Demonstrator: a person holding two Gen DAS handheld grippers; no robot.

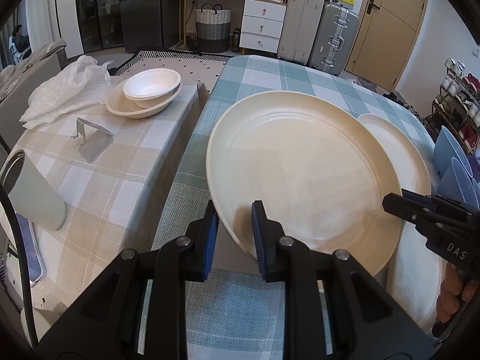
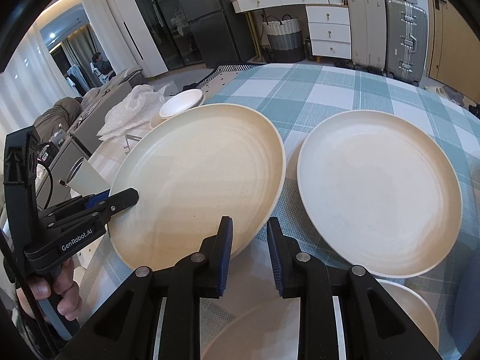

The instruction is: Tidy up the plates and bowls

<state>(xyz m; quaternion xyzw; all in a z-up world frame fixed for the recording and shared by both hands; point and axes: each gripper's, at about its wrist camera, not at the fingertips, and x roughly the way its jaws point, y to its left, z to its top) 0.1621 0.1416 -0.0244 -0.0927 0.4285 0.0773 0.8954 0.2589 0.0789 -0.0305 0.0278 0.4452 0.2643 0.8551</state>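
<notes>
A large cream plate [image 1: 300, 174] [image 2: 198, 177] is tilted above the green checked table. My left gripper [image 1: 235, 234] [image 2: 120, 199] straddles its near-left rim, one finger over and one under. My right gripper [image 2: 250, 240] [image 1: 393, 204] straddles its right rim. A second cream plate [image 2: 378, 192] [image 1: 399, 150] lies flat to the right. Two stacked bowls [image 1: 147, 93] [image 2: 180, 106] sit on the beige side table. More cream dishes [image 2: 402, 309] lie under my right gripper.
A blue dish rack [image 1: 456, 165] stands at the right table edge. On the side table are a metal stand [image 1: 90, 141], a grey cup [image 1: 33, 192] on its side and a crumpled plastic bag [image 1: 66, 87]. Suitcases and drawers stand behind.
</notes>
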